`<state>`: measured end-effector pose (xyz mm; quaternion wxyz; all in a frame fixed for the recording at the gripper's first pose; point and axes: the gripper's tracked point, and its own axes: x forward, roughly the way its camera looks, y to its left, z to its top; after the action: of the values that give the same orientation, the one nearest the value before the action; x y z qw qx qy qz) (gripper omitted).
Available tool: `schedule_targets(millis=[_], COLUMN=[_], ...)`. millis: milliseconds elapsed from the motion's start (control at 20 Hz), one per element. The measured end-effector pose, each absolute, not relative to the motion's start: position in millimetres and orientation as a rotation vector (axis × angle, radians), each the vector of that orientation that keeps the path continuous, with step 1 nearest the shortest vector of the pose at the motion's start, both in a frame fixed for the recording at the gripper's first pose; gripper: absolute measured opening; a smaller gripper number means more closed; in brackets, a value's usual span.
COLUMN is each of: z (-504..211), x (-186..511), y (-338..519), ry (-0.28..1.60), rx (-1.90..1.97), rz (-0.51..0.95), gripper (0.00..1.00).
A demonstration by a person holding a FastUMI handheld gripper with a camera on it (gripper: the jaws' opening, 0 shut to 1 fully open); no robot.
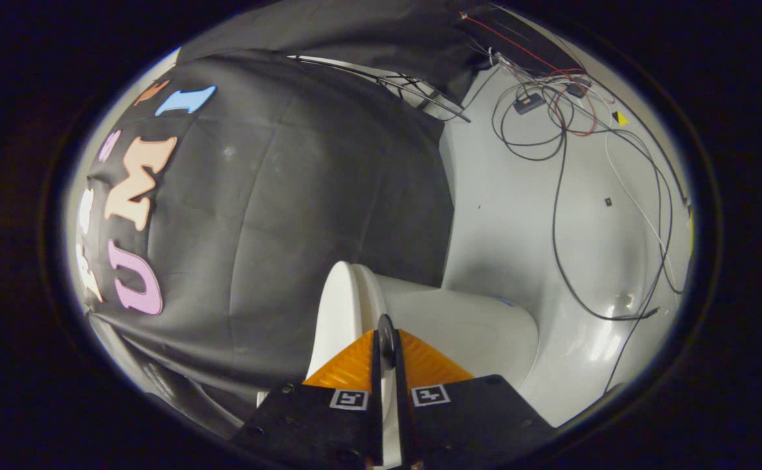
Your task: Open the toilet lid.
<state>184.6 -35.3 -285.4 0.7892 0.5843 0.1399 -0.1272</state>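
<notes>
The white toilet stands just ahead of my fingers, and the whole scene is rolled sideways. Its lid (345, 300) is a thin white slab on the side toward the black cloth. The rounded bowl body (478, 329) bulges away from it toward the white surface. My gripper (388, 343) has its two orange fingers (348, 372) drawn almost together at the lid's rim. A narrow white strip of the lid runs in the slit between them. A small dark rounded tip stands at the top of that slit. Only a slim seam separates the lid from the bowl.
Black cloth (276, 215) hangs close behind the lid. Beyond the bowl is a glossy white surface (518, 215) strewn with loose black, red and white cables (560, 196) and a small black box (528, 102).
</notes>
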Motion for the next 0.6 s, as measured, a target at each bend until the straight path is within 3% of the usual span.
schedule_targets(millis=[600], z=[-157], x=[187], y=[13], ry=[0.132], rx=[0.992], rz=[-0.081], gripper=[0.1])
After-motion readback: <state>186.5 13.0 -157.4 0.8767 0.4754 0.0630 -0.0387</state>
